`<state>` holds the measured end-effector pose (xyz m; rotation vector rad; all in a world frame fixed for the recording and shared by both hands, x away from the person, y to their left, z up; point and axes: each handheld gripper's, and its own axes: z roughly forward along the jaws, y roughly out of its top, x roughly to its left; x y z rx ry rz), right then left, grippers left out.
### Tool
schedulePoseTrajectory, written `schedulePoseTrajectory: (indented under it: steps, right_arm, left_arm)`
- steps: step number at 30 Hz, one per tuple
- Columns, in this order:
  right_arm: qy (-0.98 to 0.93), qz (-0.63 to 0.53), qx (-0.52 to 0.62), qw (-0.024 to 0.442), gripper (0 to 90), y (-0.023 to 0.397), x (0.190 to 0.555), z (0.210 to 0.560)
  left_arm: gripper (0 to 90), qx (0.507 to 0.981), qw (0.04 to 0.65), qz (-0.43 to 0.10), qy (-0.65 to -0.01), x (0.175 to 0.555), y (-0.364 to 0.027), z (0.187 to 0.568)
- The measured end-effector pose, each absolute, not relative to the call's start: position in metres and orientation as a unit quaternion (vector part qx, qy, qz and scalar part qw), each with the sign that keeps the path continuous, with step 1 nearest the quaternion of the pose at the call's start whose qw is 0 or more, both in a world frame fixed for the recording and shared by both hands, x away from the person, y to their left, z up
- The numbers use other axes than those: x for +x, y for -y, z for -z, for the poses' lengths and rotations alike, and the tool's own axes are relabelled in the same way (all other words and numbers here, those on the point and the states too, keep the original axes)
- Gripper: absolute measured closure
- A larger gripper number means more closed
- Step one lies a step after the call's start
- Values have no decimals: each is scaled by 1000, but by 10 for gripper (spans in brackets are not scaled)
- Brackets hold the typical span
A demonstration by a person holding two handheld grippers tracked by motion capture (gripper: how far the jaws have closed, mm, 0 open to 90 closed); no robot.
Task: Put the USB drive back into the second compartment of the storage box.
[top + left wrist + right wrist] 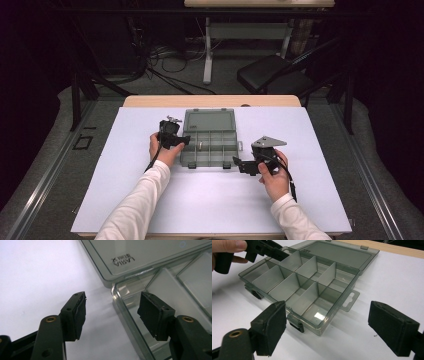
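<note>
The open smoky transparent plastic organizer box (210,139) is lying mid-table on the white sheet (100,175), looking light, stiff and slippery, while the left gripper (111,311) is straddling its thin wall, jaws spread, and the right gripper (327,325) is waiting spread beside its corner.

left gripper (186,140) jaws apart, right gripper (235,162) jaws apart

A white sheet (210,200) covers the wooden table (210,101). Beyond it — dim grey floor (45,165), tangled cables (165,55), a black chair (272,72) and a second table's pale legs (207,50).
</note>
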<state>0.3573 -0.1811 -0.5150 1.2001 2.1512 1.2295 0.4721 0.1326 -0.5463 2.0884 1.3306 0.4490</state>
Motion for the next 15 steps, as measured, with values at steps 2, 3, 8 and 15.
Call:
schedulePoseTrajectory:
  steps: [2, 3, 8, 15]
  right_arm:
    - [-767, -439, 428, 193, 146, 181, 357, 515]
    - [-767, -439, 427, 193, 146, 181, 357, 515]
    - [-766, -439, 428, 193, 146, 181, 357, 515]
    - [-766, -438, 429, 191, 146, 181, 357, 515]
  left_arm:
    - [391, 791, 305, -174, -501, 472, -132, 548]
    - [393, 792, 304, -175, -500, 472, -132, 548]
    - [406, 795, 301, -175, -497, 472, -130, 551]
    - [424, 788, 305, -180, -503, 471, -131, 557]
